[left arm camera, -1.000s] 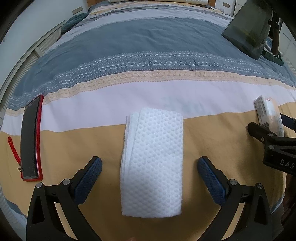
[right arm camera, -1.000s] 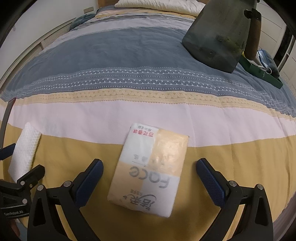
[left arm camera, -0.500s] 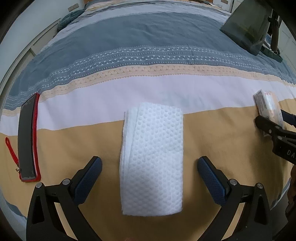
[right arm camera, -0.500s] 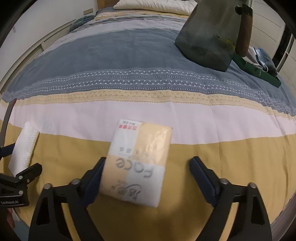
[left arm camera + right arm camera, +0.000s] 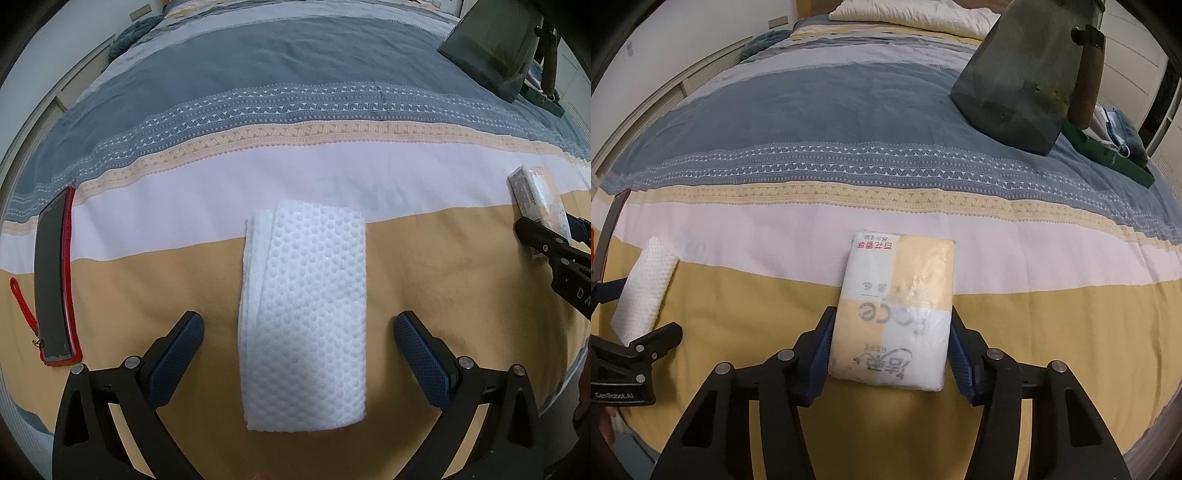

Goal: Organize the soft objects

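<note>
On the bed (image 5: 886, 110), the right tongs (image 5: 890, 343) have just been closing and now pinch the tissue pack (image 5: 897, 306) by its two long sides. The folded cloth (image 5: 304, 310) lies left of the pack, between the spread left tongs (image 5: 299, 332), untouched. A red-cased phone (image 5: 55, 284) lies further left.

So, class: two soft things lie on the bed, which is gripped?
The yellow-and-white plastic tissue pack, clamped by the right gripper; the white dimpled folded cloth lies untouched.
</note>
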Tool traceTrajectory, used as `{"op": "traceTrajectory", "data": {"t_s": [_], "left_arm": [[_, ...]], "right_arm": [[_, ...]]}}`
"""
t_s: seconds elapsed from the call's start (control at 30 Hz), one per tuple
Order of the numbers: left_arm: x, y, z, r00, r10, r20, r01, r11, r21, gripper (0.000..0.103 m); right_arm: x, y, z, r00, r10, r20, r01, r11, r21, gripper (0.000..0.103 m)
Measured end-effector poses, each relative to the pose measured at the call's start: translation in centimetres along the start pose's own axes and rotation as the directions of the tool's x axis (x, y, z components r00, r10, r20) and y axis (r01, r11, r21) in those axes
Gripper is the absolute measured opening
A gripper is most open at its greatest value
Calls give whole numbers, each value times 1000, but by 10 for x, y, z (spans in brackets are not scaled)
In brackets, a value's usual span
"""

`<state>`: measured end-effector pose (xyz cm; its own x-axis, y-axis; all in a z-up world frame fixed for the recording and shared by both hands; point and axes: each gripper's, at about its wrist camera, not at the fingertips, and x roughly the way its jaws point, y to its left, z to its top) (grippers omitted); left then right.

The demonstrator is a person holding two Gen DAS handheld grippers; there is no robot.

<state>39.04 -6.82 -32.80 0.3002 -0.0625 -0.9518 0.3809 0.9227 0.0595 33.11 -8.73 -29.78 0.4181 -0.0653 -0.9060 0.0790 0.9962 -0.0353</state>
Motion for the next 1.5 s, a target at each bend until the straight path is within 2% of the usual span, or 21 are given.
{"op": "traceTrajectory", "data": {"t_s": [0.57, 0.67, 0.83, 0.97, 1.07, 1.13, 1.2, 1.5], "left_arm": [[0, -4, 8, 1000, 13, -16, -13, 1000, -15, 99], [-3, -6, 7, 1000, 17, -9, -17, 1000, -5, 90], [-8, -15, 10, 1000, 8, -1, -7, 999, 34, 59], [-9, -21, 11, 1000, 7, 2, -7, 999, 52, 48], [-10, -23, 13, 1000, -2, 2, 2, 999, 54, 36], [-11, -28, 16, 1000, -5, 2, 5, 998, 57, 22], [-11, -30, 17, 1000, -7, 1, 7, 998, 64, 16], [-11, -36, 21, 1000, -2, 0, 2, 1000, 30, 14]], "right_arm": [[-2, -4, -1, 1000, 26, 4, -26, 1000, 2, 53], [-3, -5, -1, 999, 33, 3, -33, 999, 3, 53], [-3, -6, -1, 999, 34, 4, -34, 999, 2, 53], [-2, -6, -1, 999, 37, 3, -37, 999, 0, 53], [-2, -7, -1, 999, 36, 2, -36, 999, 0, 53], [-2, -6, -1, 999, 35, 2, -35, 999, 0, 53], [-3, -7, -1, 999, 35, 2, -35, 999, 2, 53], [-5, -17, -3, 999, 45, 3, -45, 999, 15, 52]]}}
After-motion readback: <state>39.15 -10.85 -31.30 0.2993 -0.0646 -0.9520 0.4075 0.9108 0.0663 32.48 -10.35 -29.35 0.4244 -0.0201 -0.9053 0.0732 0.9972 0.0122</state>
